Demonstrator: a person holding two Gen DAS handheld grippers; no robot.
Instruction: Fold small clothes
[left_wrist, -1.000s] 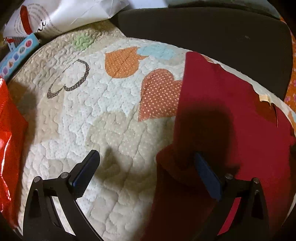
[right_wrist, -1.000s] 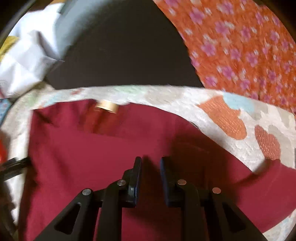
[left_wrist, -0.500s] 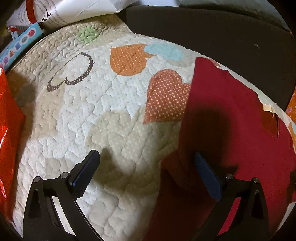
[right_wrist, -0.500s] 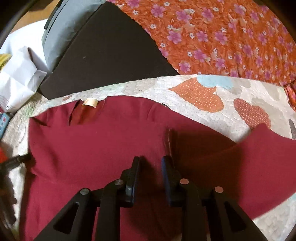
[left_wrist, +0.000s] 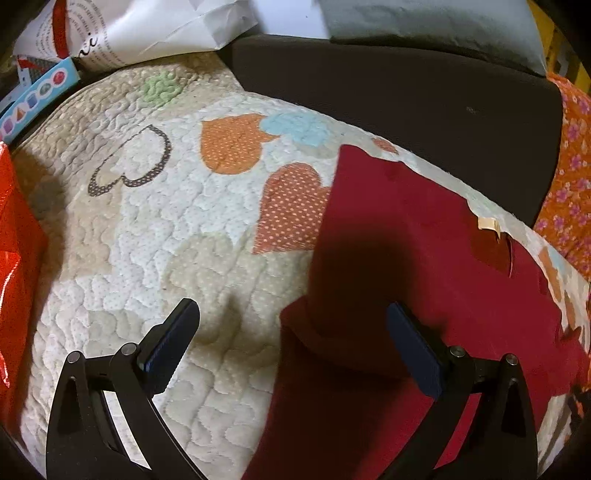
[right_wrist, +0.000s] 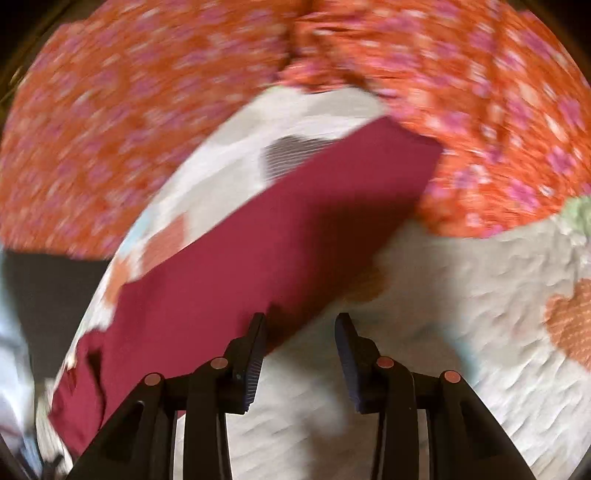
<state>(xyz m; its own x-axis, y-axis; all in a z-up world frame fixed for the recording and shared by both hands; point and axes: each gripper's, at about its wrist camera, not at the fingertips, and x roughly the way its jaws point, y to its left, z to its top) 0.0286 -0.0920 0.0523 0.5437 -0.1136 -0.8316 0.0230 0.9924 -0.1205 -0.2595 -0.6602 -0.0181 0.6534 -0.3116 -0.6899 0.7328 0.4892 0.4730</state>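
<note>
Nearest in the right wrist view, the right gripper (right_wrist: 300, 354) has just been opening its jaws to a moderate gap, with nothing between them but quilt (right_wrist: 461, 314). The dark red garment (right_wrist: 258, 251) lies just ahead and left of them, its long sleeve running away up and to the right. Motion blur makes contact hard to judge. In the left wrist view, the left gripper (left_wrist: 291, 341) stands wide, straddling the garment's near folded edge, so it seems closer.
</note>
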